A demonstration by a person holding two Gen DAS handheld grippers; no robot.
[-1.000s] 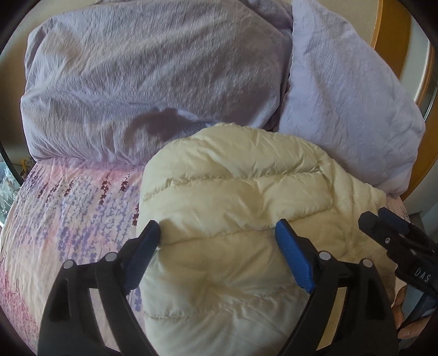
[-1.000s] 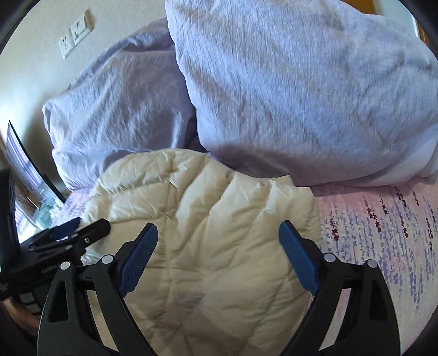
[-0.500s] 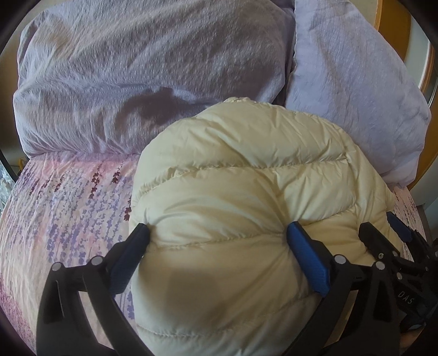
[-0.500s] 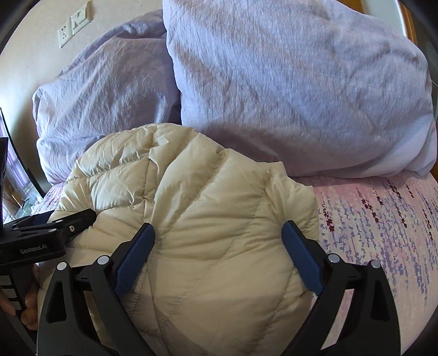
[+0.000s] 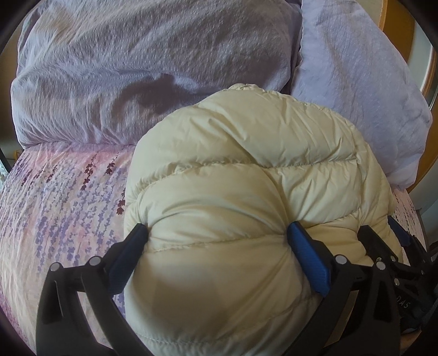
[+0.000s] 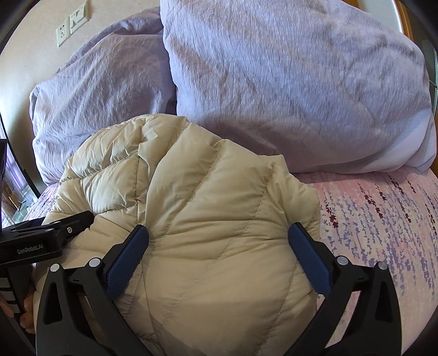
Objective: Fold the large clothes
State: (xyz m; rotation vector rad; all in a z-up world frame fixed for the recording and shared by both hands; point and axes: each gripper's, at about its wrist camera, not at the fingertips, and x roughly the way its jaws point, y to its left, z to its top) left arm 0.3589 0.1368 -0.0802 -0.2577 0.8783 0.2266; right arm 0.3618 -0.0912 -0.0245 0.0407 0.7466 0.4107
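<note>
A cream quilted down jacket (image 5: 246, 178) lies bunched in a puffy bundle on the floral bed, up against the pillows. It also shows in the right wrist view (image 6: 208, 219). My left gripper (image 5: 216, 241) is open wide, its blue pads pressed into the jacket's left part from both sides. My right gripper (image 6: 219, 241) is open wide and straddles the jacket's right part the same way. Each gripper shows at the edge of the other's view: the right gripper (image 5: 394, 246) and the left gripper (image 6: 54, 232).
Two lilac pillows (image 5: 137, 68) (image 5: 356, 82) stand behind the jacket at the head of the bed. The pink and purple floral sheet (image 5: 54, 205) spreads left of the jacket and to its right (image 6: 383, 232). A wall socket (image 6: 71, 24) is above.
Both grippers have pushed forward into the jacket. The jacket has bunched up higher and moved closer to the pillows. The jaws have stayed wide open.
</note>
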